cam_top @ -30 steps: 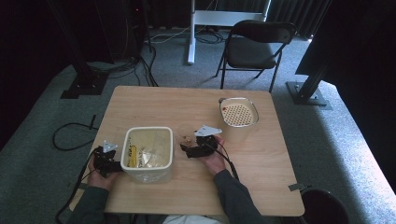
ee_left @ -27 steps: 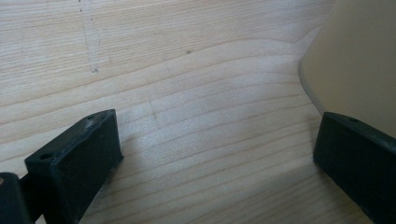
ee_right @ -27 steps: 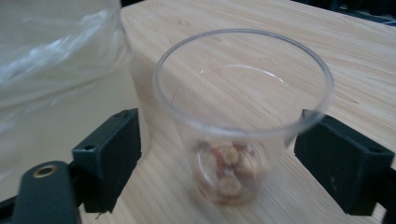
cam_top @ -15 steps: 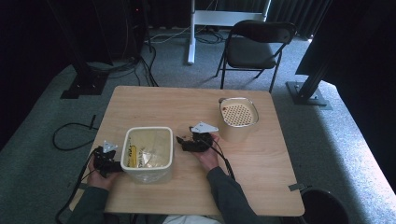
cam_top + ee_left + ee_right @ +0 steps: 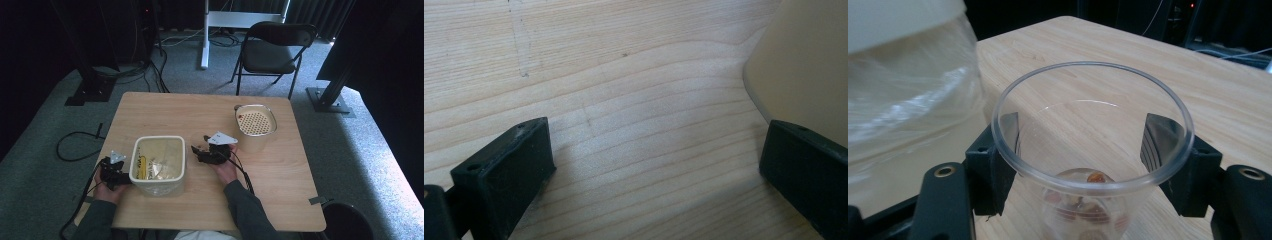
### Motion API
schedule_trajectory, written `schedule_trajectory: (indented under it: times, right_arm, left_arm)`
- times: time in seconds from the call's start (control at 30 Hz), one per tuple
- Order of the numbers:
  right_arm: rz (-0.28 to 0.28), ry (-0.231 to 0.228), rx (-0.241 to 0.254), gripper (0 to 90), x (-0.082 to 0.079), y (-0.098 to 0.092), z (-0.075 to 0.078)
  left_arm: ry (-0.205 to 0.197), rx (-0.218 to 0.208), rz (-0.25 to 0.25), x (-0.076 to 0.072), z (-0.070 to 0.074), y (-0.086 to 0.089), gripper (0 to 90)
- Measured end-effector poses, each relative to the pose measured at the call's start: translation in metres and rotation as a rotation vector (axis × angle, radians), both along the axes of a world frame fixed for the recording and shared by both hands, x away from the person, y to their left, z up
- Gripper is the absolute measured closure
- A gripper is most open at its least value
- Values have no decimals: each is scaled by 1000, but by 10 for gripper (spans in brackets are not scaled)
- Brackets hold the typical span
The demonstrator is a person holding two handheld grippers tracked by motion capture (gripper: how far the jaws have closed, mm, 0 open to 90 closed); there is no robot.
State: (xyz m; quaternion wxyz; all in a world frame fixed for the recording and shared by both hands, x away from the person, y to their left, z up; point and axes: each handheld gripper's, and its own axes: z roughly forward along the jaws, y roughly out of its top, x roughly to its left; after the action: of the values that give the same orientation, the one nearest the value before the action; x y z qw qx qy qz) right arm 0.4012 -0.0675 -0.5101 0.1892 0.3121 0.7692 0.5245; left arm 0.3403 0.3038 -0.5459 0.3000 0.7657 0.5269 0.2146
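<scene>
A clear plastic cup [image 5: 1092, 66] with a few reddish-brown bits [image 5: 1088, 200] at its bottom stands on the wooden table [image 5: 280, 190], right of a cream bin [image 5: 159, 186]. My right gripper [image 5: 1093, 165] has just been closing with the cup between its jaws, and both pads now press the cup's wall below the rim. From above, that right gripper [image 5: 199, 150] sits at the cup [image 5: 197, 141], in a hand with a dark sleeve. My left gripper [image 5: 654, 170] rests open on the table with nothing between its jaws, the bin's wall [image 5: 804, 75] at its right jaw.
The bin holds a clear plastic liner [image 5: 903, 100] and some yellow items [image 5: 142, 167]. A tan container with a perforated lid [image 5: 255, 122] stands at the back right of the table. A black folding chair [image 5: 277, 50] stands beyond the far edge. Cables lie on the floor at left.
The right gripper has shifted slightly toward the far side and the bin, and its jaws have drawn in around the cup. The left hand has kept still.
</scene>
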Motion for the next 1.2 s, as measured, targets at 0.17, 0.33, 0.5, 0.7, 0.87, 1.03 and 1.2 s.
schedule_trajectory:
  times: [0.17, 0.33, 0.5, 0.7, 0.87, 1.03, 1.2]
  right_arm:
    - [-4, -12, 1, 323, -7, -13, 11]
    - [-10, -5, -10, 334, -15, -29, 22]
    - [-11, -3, -6, 340, -22, -45, 28]
    - [-28, -7, -10, 341, -31, -61, 33]
    - [-46, -13, -24, 341, -35, -70, 36]
    - [-55, -16, -27, 341, -40, -80, 39]
    - [-63, -13, -38, 341, -43, -92, 41]
  left_arm:
    - [0, 0, 0, 0, 0, 0, 12]
    - [0, 0, 0, 0, 0, 0, 12]
    - [0, 1, 0, 0, 0, 0, 12]
    - [0, 0, 0, 0, 0, 0, 13]
    - [0, 0, 0, 0, 0, 0, 13]
    - [0, 0, 0, 0, 0, 0, 12]
    - [0, 0, -1, 0, 0, 0, 13]
